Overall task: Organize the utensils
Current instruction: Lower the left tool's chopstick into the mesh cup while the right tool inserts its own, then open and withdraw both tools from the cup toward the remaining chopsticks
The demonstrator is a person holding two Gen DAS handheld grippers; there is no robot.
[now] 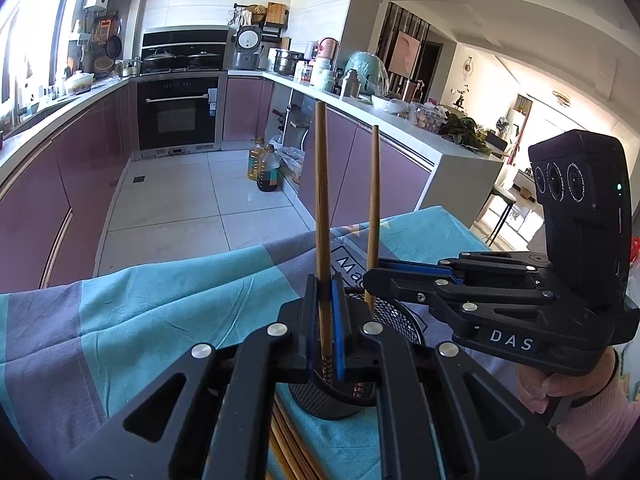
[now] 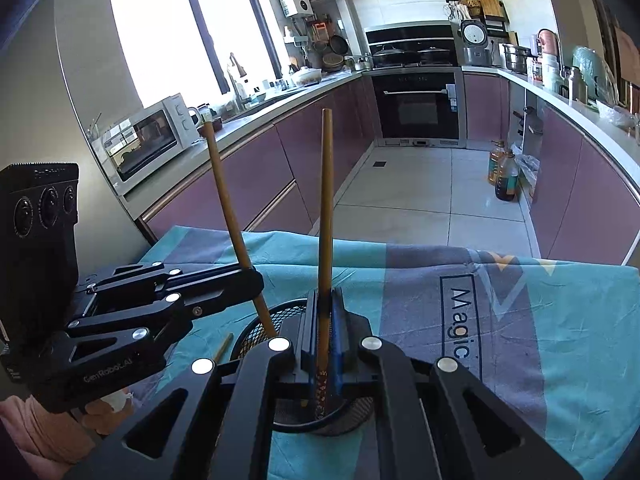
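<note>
Left wrist view had my left gripper (image 1: 326, 320) pinched shut on one chopstick (image 1: 321, 208), held upright with its patterned tip dipping into the black mesh holder (image 1: 394, 316). My right gripper (image 2: 325, 336) was doing the same thing with the other chopstick (image 2: 326, 216), closed tight on it, tip down inside the holder's rim. So both sticks were over the same cup at once, and the cup sat on the teal and grey cloth (image 1: 160, 320) covering the desk.

A few more loose chopsticks (image 1: 292, 452) lay on the cloth right in front of the holder, plus one stray chopstick (image 2: 223, 347) beside it in the right wrist view.

My worry was the crowding. Both grippers were packed close above a light mesh cup, so I figured any sideways nudge could tip it or slide it on the cloth. Letting go too high could also have made a stick bounce off the rim and roll away.
</note>
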